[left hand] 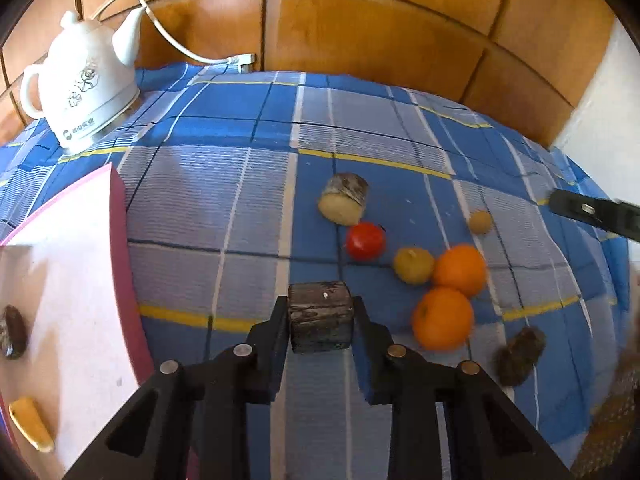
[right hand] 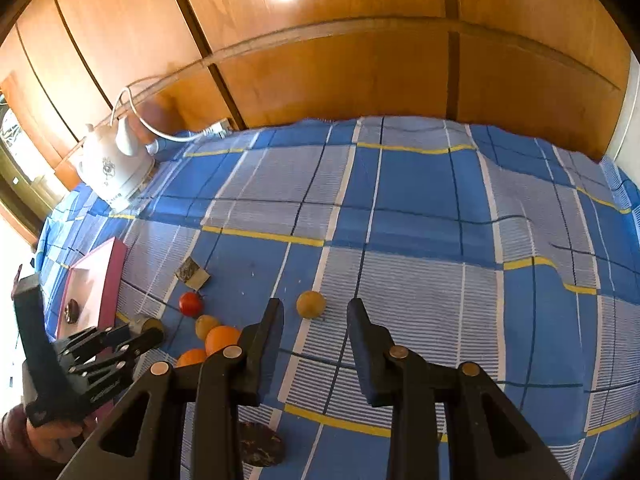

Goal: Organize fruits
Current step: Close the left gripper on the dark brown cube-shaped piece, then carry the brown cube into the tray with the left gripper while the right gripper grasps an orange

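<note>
Fruit lies scattered on a blue plaid tablecloth (left hand: 224, 200), and the left gripper (left hand: 320, 316) has its 2 fingers clenched on a dark-skinned chunk of fruit (left hand: 321, 316), a short stubby piece, possibly cut banana, though I cannot tell for sure. The chunk sits squarely between the pads, its flat dark face turned up toward the wrist camera, near the front edge of the cloth.

The relation that matters next is sideways: the pink tray (left hand: 72, 264) lies to the left of this gripper, at the cloth's left edge, with its raised magenta rim between the held chunk and the tray floor. 2 pieces already rest inside it, a dark one (left hand: 14, 332) and a yellow one (left hand: 31, 424). I judge the chunk must be lifted over that rim and carried left, and the left hand is plainly the nearer one.

The right gripper (right hand: 316, 312) hangs over bare cloth with its fingers standing apart and nothing between them; a small tan round fruit (right hand: 311, 303) lies just beyond its tips. Still loose on the cloth are a red tomato (left hand: 365, 241), a yellowish fruit (left hand: 413, 265), 2 oranges (left hand: 460, 270), another cut chunk (left hand: 345, 204) and a dark fuzzy fruit (left hand: 520, 356). A white electric kettle (left hand: 86, 80) stands at the far left corner.
</note>
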`<state>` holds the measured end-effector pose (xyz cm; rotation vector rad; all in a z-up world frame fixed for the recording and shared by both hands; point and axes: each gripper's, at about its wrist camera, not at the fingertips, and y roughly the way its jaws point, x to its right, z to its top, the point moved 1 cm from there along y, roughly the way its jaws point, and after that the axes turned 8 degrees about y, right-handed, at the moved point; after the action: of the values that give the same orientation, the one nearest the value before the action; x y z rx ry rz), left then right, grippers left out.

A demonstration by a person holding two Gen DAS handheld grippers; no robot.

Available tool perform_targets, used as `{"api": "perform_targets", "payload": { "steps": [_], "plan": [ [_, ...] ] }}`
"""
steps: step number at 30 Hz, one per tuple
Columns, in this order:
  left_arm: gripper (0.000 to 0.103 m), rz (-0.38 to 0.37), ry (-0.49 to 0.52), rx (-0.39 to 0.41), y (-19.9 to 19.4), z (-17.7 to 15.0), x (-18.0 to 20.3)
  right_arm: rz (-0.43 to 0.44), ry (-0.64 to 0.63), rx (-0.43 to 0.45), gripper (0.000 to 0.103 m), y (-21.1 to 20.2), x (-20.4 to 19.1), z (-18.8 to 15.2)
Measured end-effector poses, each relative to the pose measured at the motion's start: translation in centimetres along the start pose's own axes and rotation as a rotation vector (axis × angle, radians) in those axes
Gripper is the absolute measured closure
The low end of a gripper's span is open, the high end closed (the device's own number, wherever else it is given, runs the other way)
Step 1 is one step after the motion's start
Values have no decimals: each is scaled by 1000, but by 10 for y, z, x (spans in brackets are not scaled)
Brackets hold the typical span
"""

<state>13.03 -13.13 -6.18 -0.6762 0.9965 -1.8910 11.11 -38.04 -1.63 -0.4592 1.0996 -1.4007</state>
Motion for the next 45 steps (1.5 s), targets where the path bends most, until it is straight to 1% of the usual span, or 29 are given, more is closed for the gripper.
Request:
{"api": "perform_targets", "payload": {
  "steps": [4, 8, 11, 13, 16, 18, 19, 20, 22, 27, 29, 31, 33, 34, 35, 36, 38, 39, 42, 45],
  "plan": [
    [74, -49, 25, 9, -16, -18, 13, -15, 27, -39, 70, 8, 7, -2],
    [74, -70, 87, 11, -27, -39, 33, 11, 59, -65, 70, 12, 11, -4],
    [74, -65, 132, 13, -29, -52, 44, 73, 79, -102, 70, 17, 9, -6],
    [74, -67, 133, 3, -25, -59, 48, 145, 88, -132, 70, 21, 4, -8],
    [74, -57, 133, 15, -27, -60, 50, 239, 93, -176, 70, 30, -6, -11],
    [74, -63, 124, 14, -26, -60, 49, 276, 73, -196, 63, 35, -17, -14],
    [74, -65, 123, 14, -26, -60, 49, 283, 60, -200, 58, 37, -23, -15],
    [74, -67, 121, 15, -26, -60, 49, 283, 43, -200, 52, 40, -29, -17],
    [74, -68, 118, 19, -26, -61, 48, 274, 10, -205, 46, 43, -38, -20],
    [74, -73, 105, 24, -25, -62, 47, 214, -27, -229, 45, 59, -46, -25],
    [74, -84, 88, 2, -21, -64, 46, 209, -26, -239, 45, 64, -47, -26],
    [74, -85, 80, 13, -21, -64, 44, 206, -32, -246, 45, 68, -47, -27],
    [74, -84, 81, 14, -21, -64, 45, 226, -49, -271, 46, 73, -50, -29],
    [74, -86, 80, 15, -20, -63, 45, 226, -65, -264, 51, 73, -53, -30],
    [75, -87, 77, 18, -20, -63, 45, 206, -88, -239, 64, 70, -54, -30],
    [75, -87, 77, 18, -21, -63, 44, 190, -100, -230, 64, 70, -55, -30],
    [76, -92, 73, 21, -23, -62, 43, 193, -77, -247, 65, 71, -50, -30],
    [76, -99, 66, 26, -26, -62, 41, 185, -89, -243, 65, 70, -51, -30],
    [76, -114, 44, 67, -41, -57, 35, 138, -103, -212, 65, 65, -50, -28],
    [76, -120, 3, 107, -57, -51, 20, 61, -125, -180, 65, 63, -47, -27]
  ]
}}
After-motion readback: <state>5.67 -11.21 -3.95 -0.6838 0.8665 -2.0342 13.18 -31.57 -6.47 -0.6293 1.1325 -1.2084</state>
